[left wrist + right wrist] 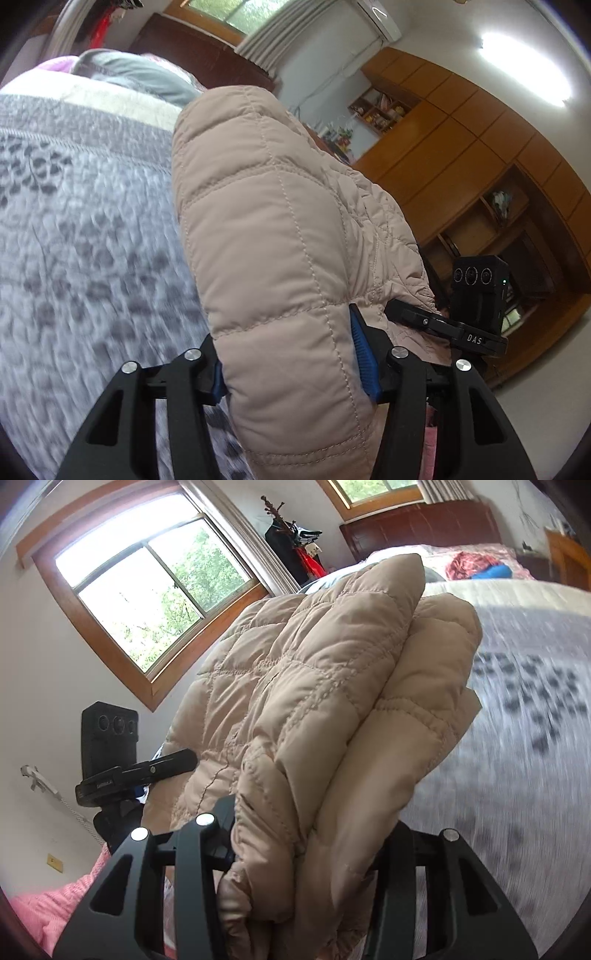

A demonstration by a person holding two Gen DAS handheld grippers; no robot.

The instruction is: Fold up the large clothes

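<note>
Left wrist view: a bed covered by a grey quilted bedspread with dark leaf print (85,229) fills the space left of a beige quilted puffer jacket (280,236), which is bunched and lifted above the bed. Right of the jacket stands a wooden wall cabinet (461,147). The left tool (291,369), black with blue pads, is partly closed, squeezing a thick fold of the jacket. In the right wrist view, a wood-framed window (147,590) lies left of the jacket (314,686), and the right tool (303,853) likewise clamps several bunched layers.
</note>
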